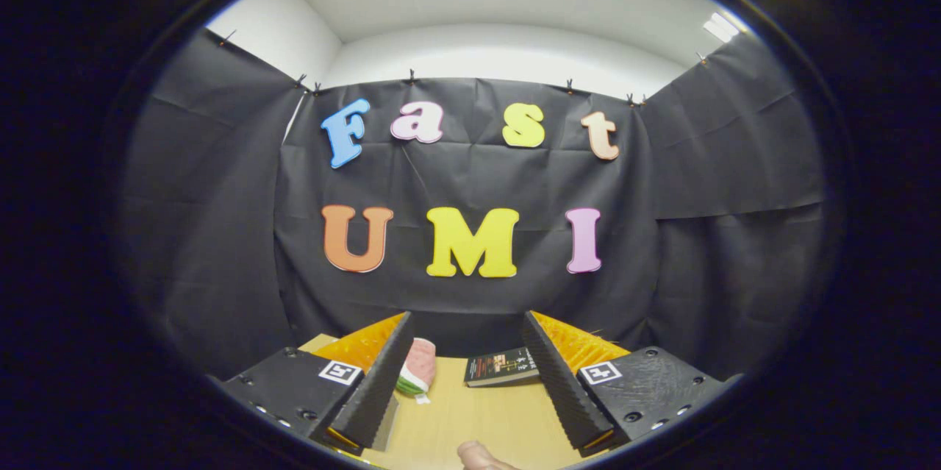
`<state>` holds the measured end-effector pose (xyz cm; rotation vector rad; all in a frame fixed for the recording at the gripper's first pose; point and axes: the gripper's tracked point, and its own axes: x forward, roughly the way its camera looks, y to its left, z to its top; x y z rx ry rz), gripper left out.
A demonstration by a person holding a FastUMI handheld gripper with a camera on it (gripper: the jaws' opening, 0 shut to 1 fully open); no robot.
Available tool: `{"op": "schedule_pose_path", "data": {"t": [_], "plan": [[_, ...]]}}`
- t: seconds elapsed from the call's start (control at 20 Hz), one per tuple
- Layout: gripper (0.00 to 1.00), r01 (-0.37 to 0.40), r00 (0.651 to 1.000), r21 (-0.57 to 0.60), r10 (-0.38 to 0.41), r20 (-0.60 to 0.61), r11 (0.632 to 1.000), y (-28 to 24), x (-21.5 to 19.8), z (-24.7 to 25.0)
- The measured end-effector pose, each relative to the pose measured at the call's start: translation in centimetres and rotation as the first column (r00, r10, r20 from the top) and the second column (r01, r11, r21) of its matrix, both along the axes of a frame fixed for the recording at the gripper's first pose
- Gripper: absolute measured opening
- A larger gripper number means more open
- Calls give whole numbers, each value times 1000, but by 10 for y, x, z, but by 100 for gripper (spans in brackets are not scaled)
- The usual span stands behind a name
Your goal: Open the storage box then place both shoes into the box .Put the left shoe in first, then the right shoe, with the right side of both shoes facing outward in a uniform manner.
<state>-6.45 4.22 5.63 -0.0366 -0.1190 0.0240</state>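
My gripper [467, 341] is held level above a wooden table [470, 418], its two fingers spread wide apart with nothing between them. Beyond the left finger [382, 374] lies a soft pink and green watermelon-slice toy [415, 368]. A dark book [501, 367] lies flat on the table just ahead of the right finger [559, 374]. I see no shoes and no storage box from here.
A black cloth wall [470, 183] closes the booth behind and to both sides of the table. A fingertip of a person's hand [481, 455] shows at the near edge of the table, between the fingers.
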Motion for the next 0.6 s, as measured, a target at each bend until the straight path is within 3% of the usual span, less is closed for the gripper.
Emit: {"op": "schedule_pose_path", "data": {"t": [0.6], "plan": [[92,-3,1000,-17,3,-2,1000,2,-16,-2]]}}
